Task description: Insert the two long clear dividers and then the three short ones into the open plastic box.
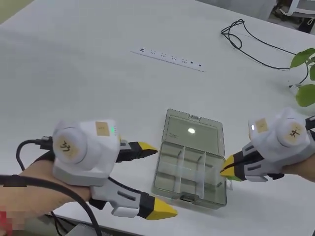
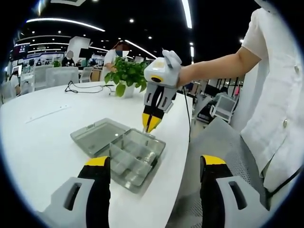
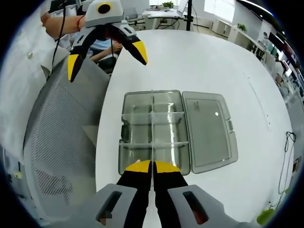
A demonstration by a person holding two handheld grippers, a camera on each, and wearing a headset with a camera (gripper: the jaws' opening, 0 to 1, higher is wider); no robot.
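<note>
On the white table [image 1: 98,88], close in front of the person, the open plastic box [image 1: 189,201] is laid with its lid [image 1: 194,132] folded back to the far side and its tray on the near side. Clear dividers [image 3: 152,128] are seen standing inside the tray, crossed into a grid of compartments. One line is run left to right through the middle and at least two are set across it near to far, though the exact count cannot be told through the clear plastic. The task is therefore judged to be far along, perhaps complete, with at most a last short piece to be pressed home or checked. The right gripper [image 1: 229,171] is held at the right edge of the tray with its yellow tips brought together. Whether a clear piece is pinched between them, or the rim is touched, cannot be told. The left gripper [image 1: 157,179] is held just left of the box, its jaws spread wide, with nothing between them and no contact with the tray made out.
</note>
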